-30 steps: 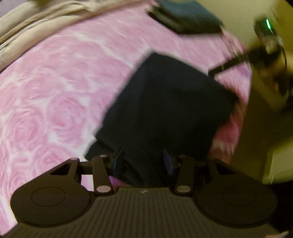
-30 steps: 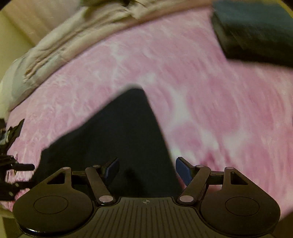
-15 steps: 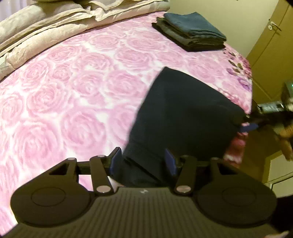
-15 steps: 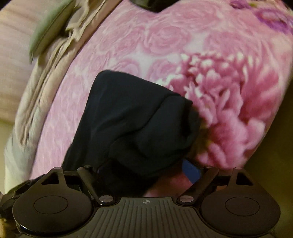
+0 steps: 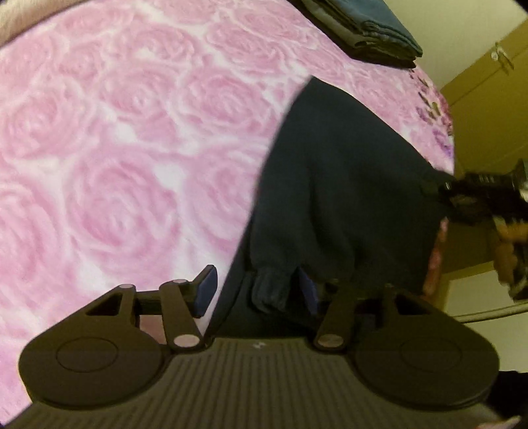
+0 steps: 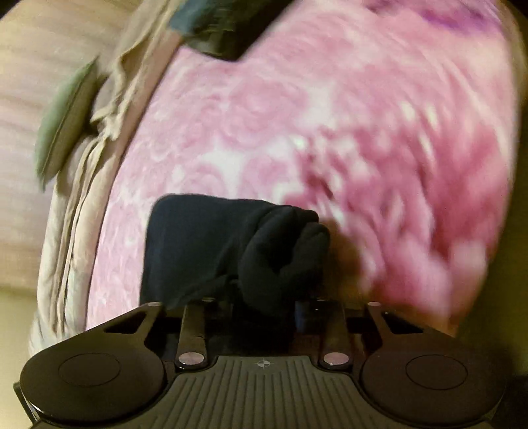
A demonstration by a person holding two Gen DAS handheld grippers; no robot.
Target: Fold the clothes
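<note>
A dark navy garment [image 5: 346,184] lies on the pink rose bedspread [image 5: 115,148], near the bed's right edge. My left gripper [image 5: 255,290] hangs over its near end with a ribbed cuff [image 5: 269,290] between the fingers. The left pad [image 5: 206,290] stands clear of the cloth, so the jaws are open. In the right wrist view a bunched corner of the garment [image 6: 280,250] fills the gap of my right gripper [image 6: 264,310], whose jaws are closing on it. The right gripper [image 5: 445,193] also shows at the garment's far right corner.
A stack of folded dark clothes [image 5: 369,29] sits at the far side of the bed. A beige quilt [image 6: 82,184] and a green cushion [image 6: 62,122] line the head end. A wardrobe door [image 5: 488,99] stands beyond the bed's edge. A person's hand [image 5: 505,244] holds the right gripper.
The left gripper came lower and nearer to the garment's cuff end. The right gripper rolled, and its wide jaws came together around the bunched corner.
</note>
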